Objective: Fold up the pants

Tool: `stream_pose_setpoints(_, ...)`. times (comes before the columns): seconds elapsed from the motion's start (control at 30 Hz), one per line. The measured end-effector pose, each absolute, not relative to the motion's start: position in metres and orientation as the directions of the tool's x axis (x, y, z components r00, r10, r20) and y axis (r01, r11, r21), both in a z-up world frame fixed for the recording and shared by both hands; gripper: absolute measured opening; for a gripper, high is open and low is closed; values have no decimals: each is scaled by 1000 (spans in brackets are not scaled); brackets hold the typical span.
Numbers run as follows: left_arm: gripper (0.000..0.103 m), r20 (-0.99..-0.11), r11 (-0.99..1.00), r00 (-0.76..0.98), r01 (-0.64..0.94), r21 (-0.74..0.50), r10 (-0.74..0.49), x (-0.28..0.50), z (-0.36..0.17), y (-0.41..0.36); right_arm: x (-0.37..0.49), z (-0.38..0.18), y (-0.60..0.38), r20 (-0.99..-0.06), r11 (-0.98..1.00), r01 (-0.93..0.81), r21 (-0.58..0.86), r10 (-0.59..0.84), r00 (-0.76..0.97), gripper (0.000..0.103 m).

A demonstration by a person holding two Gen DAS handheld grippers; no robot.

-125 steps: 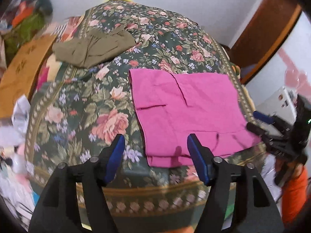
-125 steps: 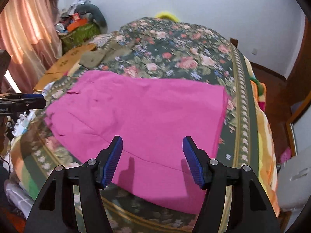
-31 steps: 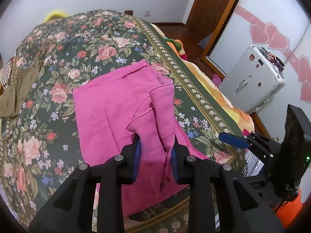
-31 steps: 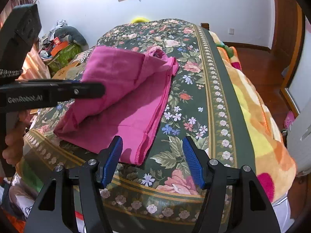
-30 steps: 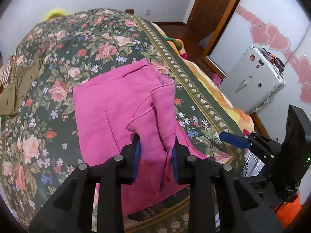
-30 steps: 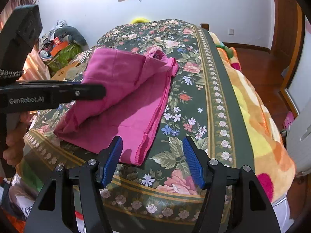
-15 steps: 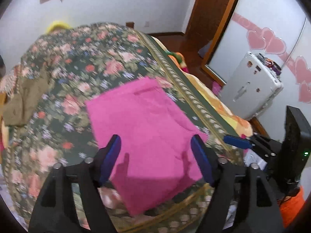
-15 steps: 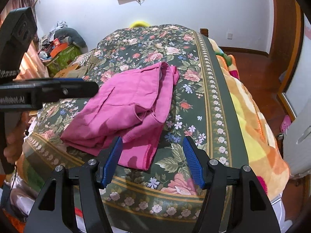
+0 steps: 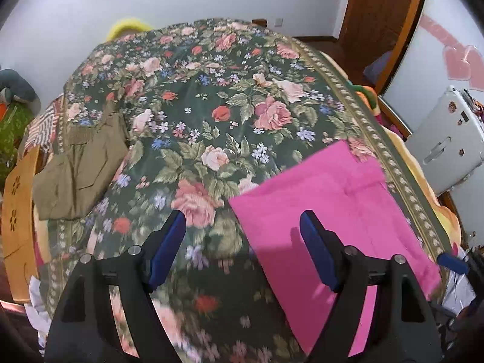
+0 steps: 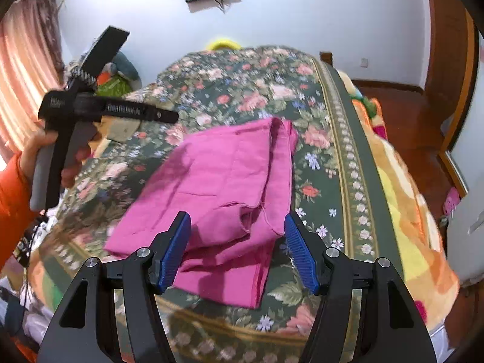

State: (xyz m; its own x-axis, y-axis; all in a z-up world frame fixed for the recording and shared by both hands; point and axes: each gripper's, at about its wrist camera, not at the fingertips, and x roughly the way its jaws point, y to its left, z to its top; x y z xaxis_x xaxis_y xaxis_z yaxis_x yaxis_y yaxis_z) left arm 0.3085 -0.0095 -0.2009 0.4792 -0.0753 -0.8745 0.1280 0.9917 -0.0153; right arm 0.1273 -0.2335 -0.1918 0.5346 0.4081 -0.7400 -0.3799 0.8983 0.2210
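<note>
The pink pants [image 9: 329,211] lie folded on the floral bedspread [image 9: 211,115], near its front right corner. In the right wrist view the pink pants [image 10: 224,187] show stacked layers with a loose flap at the near edge. My left gripper [image 9: 242,251] is open and empty, raised above the bed to the left of the pants; it also shows in the right wrist view [image 10: 142,114], held up at the left. My right gripper [image 10: 237,248] is open and empty, just above the near edge of the pants.
Folded olive pants [image 9: 78,166] lie at the bed's left side. A wooden board [image 9: 18,211] stands left of the bed. A white suitcase [image 9: 447,151] and a wooden door [image 9: 384,21] are to the right. A yellow object [image 9: 128,27] sits behind the bed's far end.
My left gripper opened and let go of the pink pants, then lifted and swung left. The pants dropped into a flat fold. My right gripper moved closer over the pants' near edge.
</note>
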Motion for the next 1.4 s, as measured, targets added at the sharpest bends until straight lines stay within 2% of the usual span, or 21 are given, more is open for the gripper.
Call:
stream_pose_setpoints(0.17,77,-898,983,427,184,-27,-104,343,-227,-23,140,-224,-239,-781,904,-328,273,408,473,60)
stream_pose_setpoints(0.3,78,-929,963,362,268,30,-72,364,-260,-41,146,-236,-250,-772,892,-300,338,445,454,64)
stream_pose_setpoints(0.43,84,-915,941,402,315,125,-13,364,-280,-43,153,-236,-249,-781,896,-316,312,431,452,64)
stream_pose_setpoints(0.53,84,-899,913,437,354,205,33,352,-283,-39,162,-235,-249,-789,902,-320,290,414,454,64)
stream_pose_setpoints(0.73,84,-899,912,427,324,251,95,328,-280,-8,170,-226,-254,-796,924,-276,265,371,479,65)
stream_pose_setpoints(1.13,84,-903,971,417,156,183,103,234,-247,63,142,-195,-236,-768,913,-334,233,383,514,66)
stream_pose_setpoints(1.4,84,-906,990,421,103,97,45,186,-238,79,122,-223,-206,-799,884,-384,268,426,424,66)
